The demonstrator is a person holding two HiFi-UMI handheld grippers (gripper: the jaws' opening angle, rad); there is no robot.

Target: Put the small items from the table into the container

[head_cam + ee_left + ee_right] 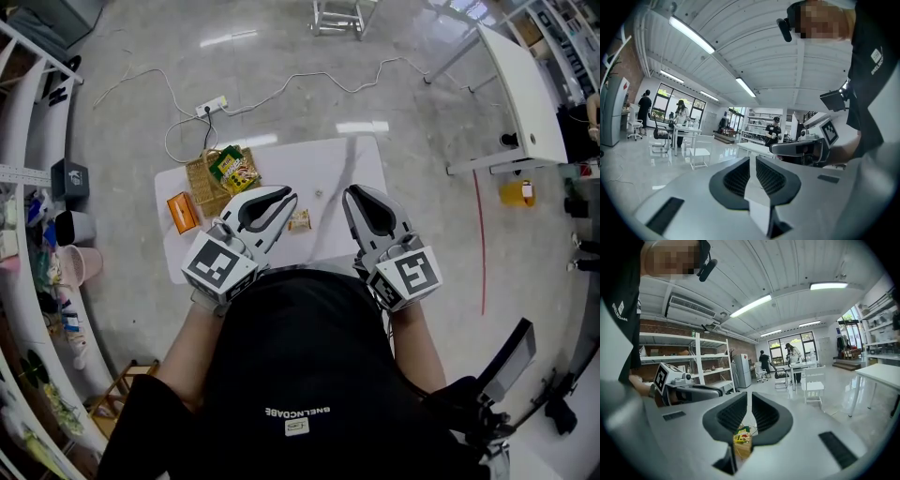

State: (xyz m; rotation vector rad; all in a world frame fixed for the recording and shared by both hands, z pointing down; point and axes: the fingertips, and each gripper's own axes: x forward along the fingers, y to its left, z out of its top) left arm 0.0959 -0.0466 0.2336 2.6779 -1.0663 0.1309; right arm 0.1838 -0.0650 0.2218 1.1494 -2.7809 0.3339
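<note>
1. Both tools are up over the near edge of the table (366, 164), side by side and well apart, noses pointing away from the person
2. Here's the left gripper (284, 199): jaws drawn all but together, just a thin slit between the pads, and nothing in that slit, so it's empty
3. Over to the right gripper (359, 197): same story, jaws pinched to a narrow slit, carrying nothing
4. The basket (208, 178), our container, sits ahead of the left gripper and off to its left, at the far left part of the table
5. A green-and-yellow packet (232, 169) lies over the basket's far right part, straight ahead of the left gripper's tips
6. An orange pack (182, 212) lies flat on the table, out to the left of the left gripper and just this side of the basket; whether it touches the basket I cannot tell
7. A small tan snack (299, 221) lies on the table just beside the left gripper's right flank, between the two tools and much nearer the left one
8. A tiny pale bit (319, 194) sits on the table between the two sets of tips, too small to tell what it is
9. Looking down the right gripper's own slit, the packet and the basket show low under the pads, ahead and to its left
10. In each gripper view the other tool rides alongside, its marker cube (830, 132) turned to the camera
</note>
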